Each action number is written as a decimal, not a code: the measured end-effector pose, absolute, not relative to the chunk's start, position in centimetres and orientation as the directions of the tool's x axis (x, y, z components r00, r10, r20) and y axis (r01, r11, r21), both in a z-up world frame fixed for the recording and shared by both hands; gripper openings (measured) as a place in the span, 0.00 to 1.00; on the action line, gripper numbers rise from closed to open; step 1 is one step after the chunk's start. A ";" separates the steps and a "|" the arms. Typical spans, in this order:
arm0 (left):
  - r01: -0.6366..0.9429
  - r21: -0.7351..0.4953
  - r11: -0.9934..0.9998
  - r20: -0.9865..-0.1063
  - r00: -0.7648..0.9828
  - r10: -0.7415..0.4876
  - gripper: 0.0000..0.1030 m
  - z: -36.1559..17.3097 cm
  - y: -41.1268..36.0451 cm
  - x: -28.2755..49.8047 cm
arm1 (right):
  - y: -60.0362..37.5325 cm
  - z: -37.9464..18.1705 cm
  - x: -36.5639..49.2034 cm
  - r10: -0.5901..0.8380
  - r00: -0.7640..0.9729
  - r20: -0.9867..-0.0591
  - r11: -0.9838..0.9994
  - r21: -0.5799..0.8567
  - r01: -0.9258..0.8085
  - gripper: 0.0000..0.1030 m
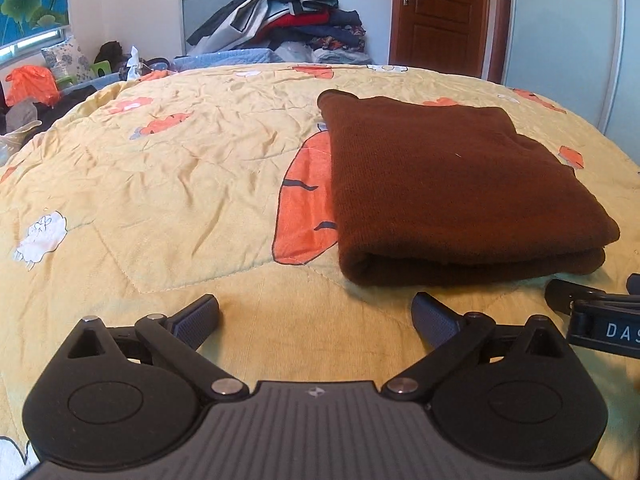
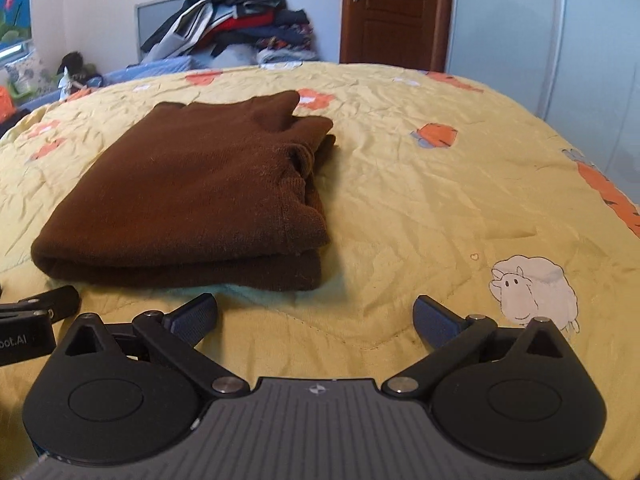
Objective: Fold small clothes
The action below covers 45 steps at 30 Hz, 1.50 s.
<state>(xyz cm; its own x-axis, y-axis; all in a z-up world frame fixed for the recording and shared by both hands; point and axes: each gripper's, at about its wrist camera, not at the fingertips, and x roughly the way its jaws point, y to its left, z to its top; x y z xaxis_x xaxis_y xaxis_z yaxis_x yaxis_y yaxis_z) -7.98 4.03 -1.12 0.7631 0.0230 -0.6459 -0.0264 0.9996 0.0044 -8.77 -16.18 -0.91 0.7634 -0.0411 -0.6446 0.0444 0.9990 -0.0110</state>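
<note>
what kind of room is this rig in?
Most likely a home bedroom. A bed with a yellow cartoon-print quilt fills the view, a heap of clothes is piled against the far wall, and a wooden door stands beside it. A folded brown garment lies on the quilt.

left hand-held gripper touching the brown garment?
Apart. Left wrist view: the left hand-held gripper is open, with yellow quilt showing between its fingertips and the folded brown garment.

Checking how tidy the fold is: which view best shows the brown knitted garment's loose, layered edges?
The right wrist view: the folded brown knitted garment turns its bunched open edges toward that camera. The left wrist view shows only its smooth top and rounded fold.
</note>
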 end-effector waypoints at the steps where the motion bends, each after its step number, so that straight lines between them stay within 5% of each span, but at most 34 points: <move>1: -0.026 0.005 1.000 -0.646 0.763 0.023 1.00 -1.1 4.0 -8.0 | -16.1 -0.9 -8.8 -0.038 0.765 -0.643 0.999 -0.013 0.039 1.00; 45: -0.027 0.006 1.000 -0.643 0.765 0.025 1.00 -1.0 3.8 -8.3 | -16.2 -1.0 -8.7 -0.017 0.771 -0.636 1.000 -0.005 0.017 1.00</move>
